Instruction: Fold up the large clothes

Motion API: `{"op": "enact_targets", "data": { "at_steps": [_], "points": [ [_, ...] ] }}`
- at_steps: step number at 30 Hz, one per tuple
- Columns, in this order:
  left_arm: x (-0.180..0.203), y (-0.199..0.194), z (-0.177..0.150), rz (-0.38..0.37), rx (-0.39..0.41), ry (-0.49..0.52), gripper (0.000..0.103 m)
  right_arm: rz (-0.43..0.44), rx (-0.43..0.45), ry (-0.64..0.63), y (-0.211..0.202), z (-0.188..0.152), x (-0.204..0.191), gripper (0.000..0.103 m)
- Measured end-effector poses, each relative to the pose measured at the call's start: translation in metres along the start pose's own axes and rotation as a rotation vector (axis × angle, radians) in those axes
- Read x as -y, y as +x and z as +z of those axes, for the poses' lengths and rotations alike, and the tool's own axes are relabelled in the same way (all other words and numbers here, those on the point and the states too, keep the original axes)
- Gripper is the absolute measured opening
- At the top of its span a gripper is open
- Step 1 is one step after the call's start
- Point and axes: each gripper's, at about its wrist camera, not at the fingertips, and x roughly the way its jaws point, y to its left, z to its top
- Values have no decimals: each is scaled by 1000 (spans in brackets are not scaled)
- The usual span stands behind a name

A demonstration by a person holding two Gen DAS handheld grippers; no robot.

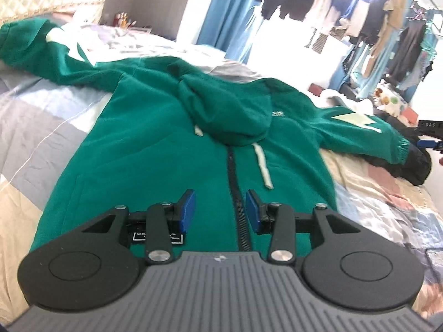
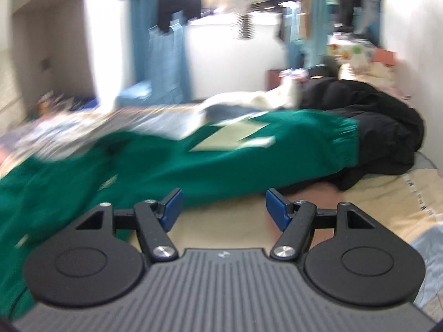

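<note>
A large green zip hoodie (image 1: 144, 138) lies face up on the bed, sleeves spread out, hood (image 1: 232, 110) folded down over the chest. My left gripper (image 1: 220, 210) is open and empty, hovering over the hoodie's lower front with the black zipper (image 1: 235, 182) between its blue pads. In the blurred right wrist view, my right gripper (image 2: 223, 207) is open and empty, just in front of the hoodie's right sleeve (image 2: 249, 152), whose cuff (image 2: 346, 141) lies against a black garment. The right gripper also shows at the left wrist view's right edge (image 1: 432, 138).
A patchwork bedspread (image 1: 41, 127) covers the bed. A black garment heap (image 2: 373, 132) and a white cloth (image 2: 249, 101) lie beyond the sleeve. Clothes hang on a rack (image 1: 373, 22) by blue curtains (image 1: 221, 13) and a bright window.
</note>
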Motion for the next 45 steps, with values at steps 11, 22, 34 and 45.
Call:
{"op": "enact_targets", "data": {
  "at_steps": [11, 22, 34, 45],
  "points": [
    [13, -29, -8, -61, 11, 9, 46, 308, -81, 148, -102, -84, -105, 68],
    [50, -16, -4, -145, -70, 69, 46, 317, -191, 481, -78, -151, -89, 69],
    [127, 77, -30, -207, -192, 266, 46, 224, -103, 571, -76, -159, -44, 70],
    [136, 124, -65, -194, -170, 446, 58, 224, -159, 620, -40, -158, -33, 70]
  ]
}}
